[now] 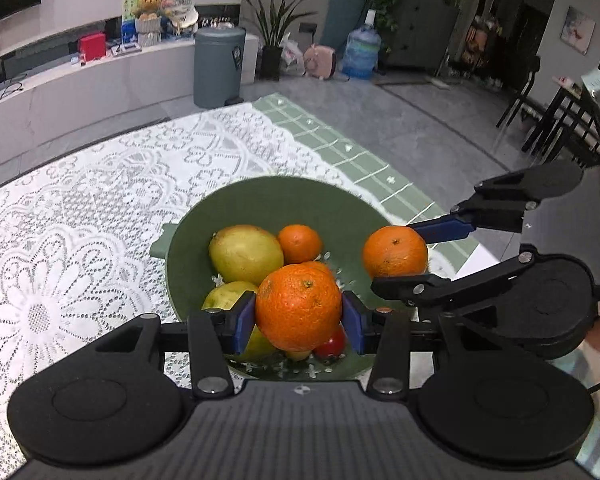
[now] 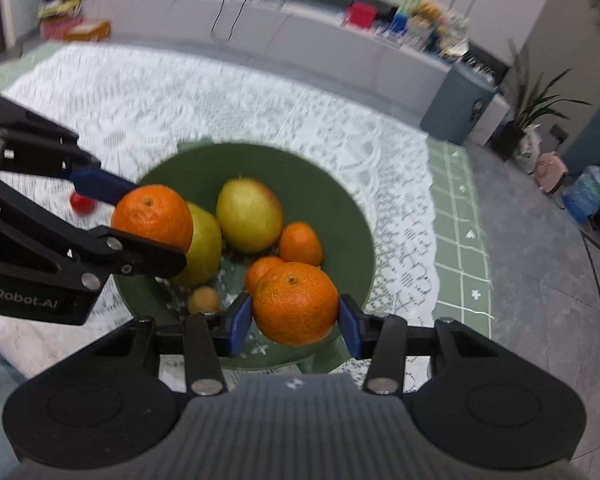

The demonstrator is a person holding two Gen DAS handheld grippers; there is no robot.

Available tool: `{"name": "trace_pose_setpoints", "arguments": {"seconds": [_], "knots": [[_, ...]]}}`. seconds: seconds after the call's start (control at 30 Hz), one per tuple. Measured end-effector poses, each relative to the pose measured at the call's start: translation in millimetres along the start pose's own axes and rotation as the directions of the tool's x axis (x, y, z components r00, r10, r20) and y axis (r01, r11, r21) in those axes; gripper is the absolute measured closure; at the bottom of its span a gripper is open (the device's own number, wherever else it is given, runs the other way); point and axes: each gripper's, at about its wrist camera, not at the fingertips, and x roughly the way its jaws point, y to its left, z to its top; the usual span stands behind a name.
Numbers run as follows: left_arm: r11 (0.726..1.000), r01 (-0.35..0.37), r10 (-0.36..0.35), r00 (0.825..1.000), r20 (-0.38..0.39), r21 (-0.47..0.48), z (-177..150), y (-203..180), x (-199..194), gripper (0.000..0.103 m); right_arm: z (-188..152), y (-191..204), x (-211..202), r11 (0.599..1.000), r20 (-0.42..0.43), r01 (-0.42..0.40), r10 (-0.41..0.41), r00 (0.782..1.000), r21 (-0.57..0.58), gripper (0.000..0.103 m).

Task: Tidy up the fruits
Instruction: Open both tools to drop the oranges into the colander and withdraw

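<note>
A green bowl stands on the lace tablecloth and holds two yellow-green pears, small oranges and a small yellow fruit. My left gripper is shut on an orange above the bowl's near side. My right gripper is shut on another orange above the bowl's near rim. In the left wrist view the right gripper holds its orange at the bowl's right rim. A small red fruit lies on the cloth left of the bowl.
The white lace cloth lies over a green checked cloth on the table. Beyond the table edge are grey floor, a grey bin, a potted plant, a water jug and dark chairs.
</note>
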Motion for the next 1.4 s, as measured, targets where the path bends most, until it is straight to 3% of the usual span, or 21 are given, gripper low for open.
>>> {"name": "trace_pose_setpoints", "arguments": {"seconds": [0.37, 0.7, 0.83, 0.9, 1.13, 1.2, 1.3, 1.4], "knots": [[1.000, -0.017, 0.017, 0.998, -0.056, -0.003, 3.6, 4.1, 14.5, 0.051, 13.2, 6.5, 39.5, 0.986, -0.164, -0.033, 0.006, 0.986, -0.164, 0.059], [1.000, -0.016, 0.016, 0.996, -0.083, 0.002, 3.4, 3.3, 23.8, 0.051, 12.8, 2.9, 49.9, 0.988, -0.216, -0.114, 0.090, 0.972, -0.103, 0.059], [1.000, -0.010, 0.011, 0.996, -0.088, 0.004, 3.6, 3.2, 24.9, 0.051, 9.5, 2.8, 43.1, 0.989, -0.184, -0.128, 0.112, 0.977, -0.076, 0.057], [1.000, -0.011, 0.011, 0.996, -0.091, 0.001, 3.2, 3.5, 25.3, 0.051, 7.8, 1.5, 36.0, 0.990, -0.151, -0.123, 0.112, 0.982, -0.062, 0.049], [1.000, -0.009, 0.007, 0.997, -0.077, -0.029, 5.4, 8.0, 21.9, 0.051, -8.7, -11.0, -1.2, 0.991, 0.027, -0.104, 0.102, 0.994, 0.080, 0.038], [0.999, -0.005, 0.001, 0.997, -0.075, -0.043, 6.7, 9.8, 21.1, 0.051, -18.5, -17.0, -10.7, 0.979, 0.091, -0.108, 0.094, 0.991, 0.172, 0.031], [0.999, -0.001, -0.002, 0.997, -0.075, -0.041, 8.8, 9.6, 21.5, 0.051, -39.2, -22.7, -19.9, 0.938, 0.179, -0.139, 0.085, 0.980, 0.316, 0.031], [0.999, 0.004, -0.006, 0.997, -0.083, -0.032, 10.1, 7.0, 24.5, 0.051, -50.8, -24.8, -26.6, 0.896, 0.214, -0.108, 0.015, 0.977, 0.431, 0.030]]}}
